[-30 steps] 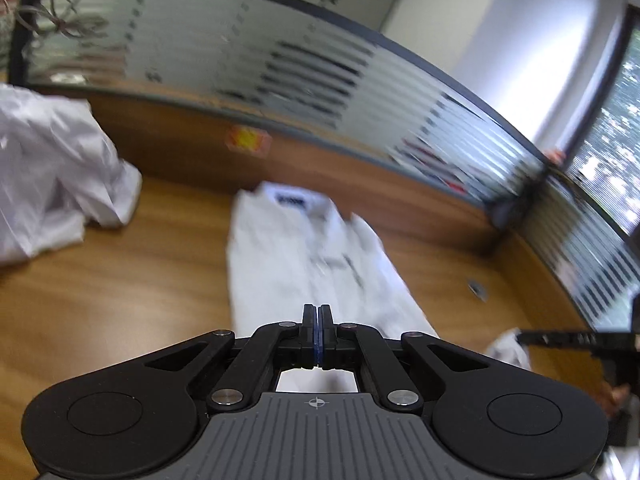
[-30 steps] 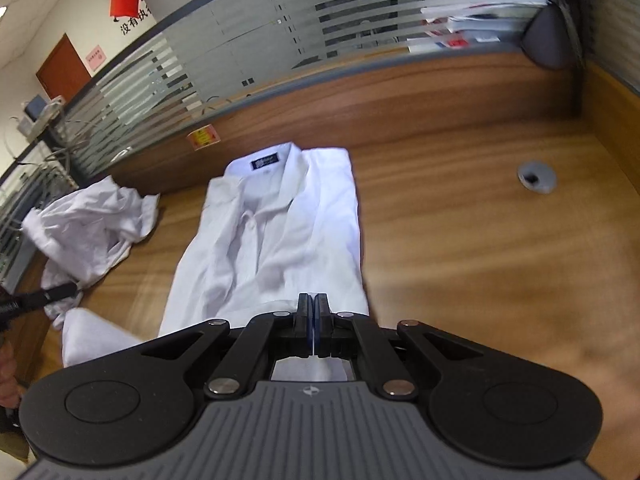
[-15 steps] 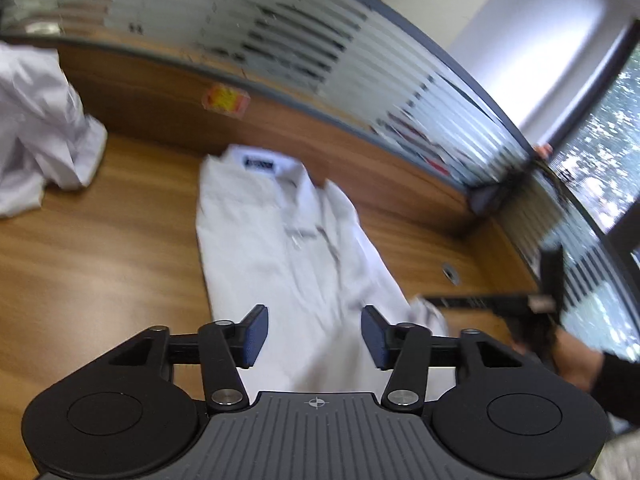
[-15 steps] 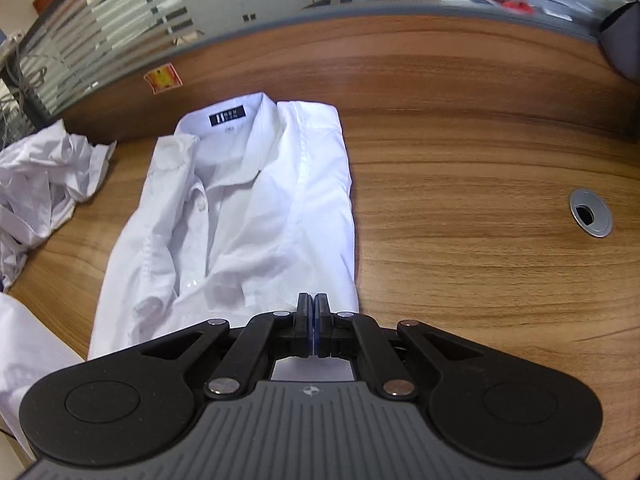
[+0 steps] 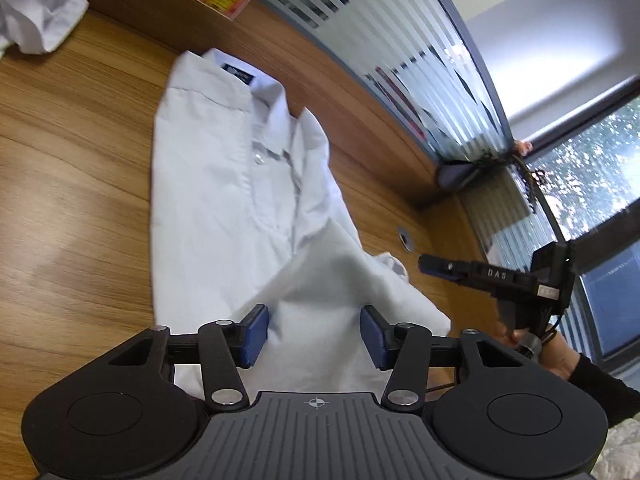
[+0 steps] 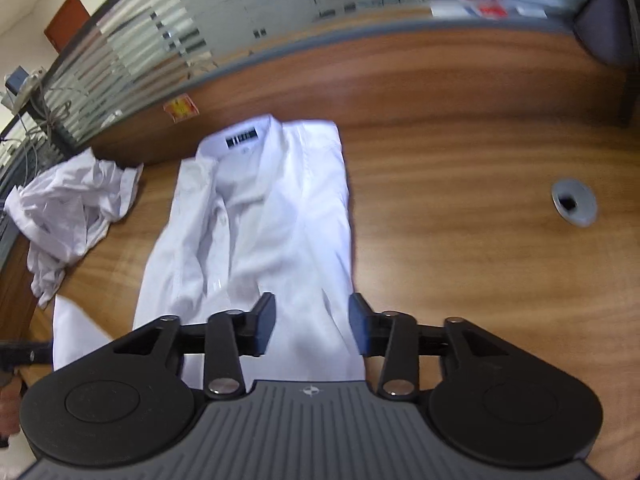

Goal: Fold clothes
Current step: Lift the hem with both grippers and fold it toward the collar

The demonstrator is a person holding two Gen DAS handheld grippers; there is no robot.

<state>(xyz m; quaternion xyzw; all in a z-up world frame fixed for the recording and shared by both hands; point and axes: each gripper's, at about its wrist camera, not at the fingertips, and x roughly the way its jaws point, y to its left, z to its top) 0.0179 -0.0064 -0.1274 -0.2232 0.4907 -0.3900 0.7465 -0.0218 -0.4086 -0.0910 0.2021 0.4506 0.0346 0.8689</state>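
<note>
1. A white dress shirt (image 6: 276,232) lies flat on a wooden desk (image 6: 460,248), collar toward the wood-panelled back wall and its dark neck label facing up. Both side panels are turned in over the front, leaving a long, narrow shape.
2. The left gripper (image 5: 314,332) hangs over the shirt's near end, its blue-padded jaws spread wide with only cloth showing between them; it grips nothing.
3. The right gripper (image 6: 312,330) hovers above the lower hem, jaws likewise parted and empty.
4. In the left wrist view the right gripper appears beyond the shirt's right edge, held by a hand (image 5: 548,354) in a dark sleeve.
5. A crumpled pile of white garments (image 6: 68,216) sits to the shirt's left, near the desk's back corner, apart from it.
6. Another flat white cloth (image 6: 76,332) lies at the desk's near left edge, just beside the shirt.
7. A round metal cable grommet (image 6: 574,202) is set into the desk well to the shirt's right.
8. A red-and-yellow sticker (image 6: 181,108) marks the back panel beneath a striped frosted-glass partition (image 6: 168,44).
</note>
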